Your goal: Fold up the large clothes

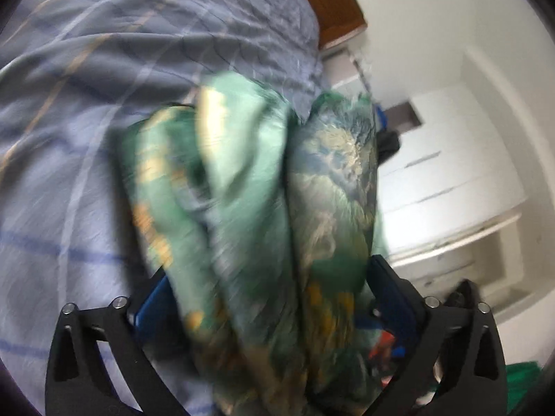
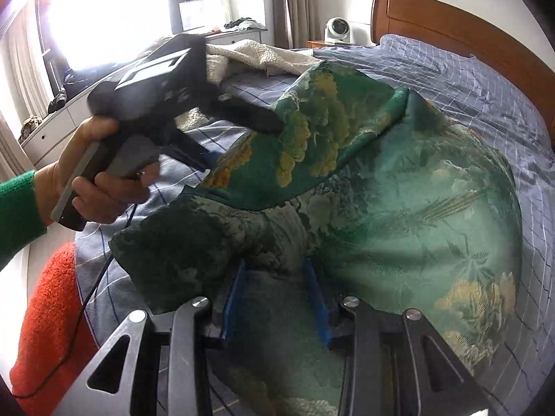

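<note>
A large green garment (image 2: 399,208) with a gold and pale landscape print lies spread on the bed. My right gripper (image 2: 274,267) is shut on a thick fold at the garment's near edge, and cloth fills the gap between its blue pads. A hand (image 2: 86,180) in a green sleeve holds my left gripper (image 2: 242,142) at the garment's raised far-left corner, its fingers spread apart. In the left wrist view, the left gripper (image 1: 270,277) stands wide open. The bunched, blurred garment (image 1: 242,190) hangs loosely between its blue pads (image 1: 392,287).
A blue checked sheet (image 2: 468,79) covers the bed, with a wooden headboard (image 2: 451,24) behind. A cream fleece blanket (image 2: 249,55) lies at the far side, and a white fan (image 2: 335,29) stands beyond it. White drawers (image 1: 451,180) stand beside the bed. Red knitted cloth (image 2: 45,312) is at lower left.
</note>
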`<state>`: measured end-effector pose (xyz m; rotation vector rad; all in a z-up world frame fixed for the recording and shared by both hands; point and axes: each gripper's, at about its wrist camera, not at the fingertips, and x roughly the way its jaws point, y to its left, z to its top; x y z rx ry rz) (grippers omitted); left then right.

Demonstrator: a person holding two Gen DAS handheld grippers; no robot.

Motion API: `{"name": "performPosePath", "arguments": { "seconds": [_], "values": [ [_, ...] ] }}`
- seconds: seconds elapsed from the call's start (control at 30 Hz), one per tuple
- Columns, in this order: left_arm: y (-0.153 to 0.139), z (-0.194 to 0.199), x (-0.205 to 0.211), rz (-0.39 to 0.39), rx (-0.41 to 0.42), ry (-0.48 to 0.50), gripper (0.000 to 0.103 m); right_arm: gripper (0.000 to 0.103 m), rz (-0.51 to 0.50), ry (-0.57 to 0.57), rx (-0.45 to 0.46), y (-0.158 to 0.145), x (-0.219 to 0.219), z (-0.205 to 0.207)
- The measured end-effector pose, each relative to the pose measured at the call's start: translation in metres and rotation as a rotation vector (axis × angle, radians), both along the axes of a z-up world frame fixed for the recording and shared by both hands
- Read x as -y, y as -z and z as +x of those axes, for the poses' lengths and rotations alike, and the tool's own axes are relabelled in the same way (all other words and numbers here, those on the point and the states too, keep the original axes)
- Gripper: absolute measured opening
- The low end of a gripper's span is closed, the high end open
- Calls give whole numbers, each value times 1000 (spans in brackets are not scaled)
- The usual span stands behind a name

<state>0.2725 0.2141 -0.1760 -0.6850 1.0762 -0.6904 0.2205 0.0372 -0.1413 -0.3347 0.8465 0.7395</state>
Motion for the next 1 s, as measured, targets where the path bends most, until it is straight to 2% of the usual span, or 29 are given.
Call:
{"name": "performPosePath", "arguments": {
  "seconds": [0.07,0.1,0.2,0.27,0.33,0.4,0.47,0.5,0.57,0.6,0.63,0.73,0.8,0.87,0.93,1.0],
  "values": [
    [2,16,25,119,-2,61,103,37,1,8,5,1,-2,0],
    [4,21,31,141,-10,77,103,37,3,10,5,1,-3,0],
    [9,32,30,112,-55,72,103,36,12,19,1,-3,2,-2],
    [8,29,29,117,-52,66,100,37,64,24,-22,-16,14,-3],
    [6,26,31,144,-38,66,95,53,124,49,-64,-28,31,0],
    [4,22,30,142,-31,63,92,72,243,134,-81,-44,71,5],
    [2,16,32,143,-22,58,90,79,337,276,-92,-48,121,16],
    [3,16,31,147,-18,57,90,79,370,330,-120,-43,142,25],
    [3,6,28,152,-10,51,90,79,421,435,-252,-21,184,51],
    [3,5,24,150,-9,48,90,79,440,450,-321,-8,194,61],
    [5,6,22,149,-9,46,90,79,469,448,-393,6,203,70],
    [5,6,22,152,-12,44,90,79,551,387,-498,33,204,85],
    [7,10,22,152,-20,41,91,87,600,370,-533,43,204,95],
    [11,18,27,146,-33,31,93,88,624,354,-575,55,199,108],
    [13,16,28,141,-41,10,93,87,620,358,-590,64,191,118],
    [11,14,28,141,-35,-14,84,78,587,360,-559,62,182,118]
  ]
}}
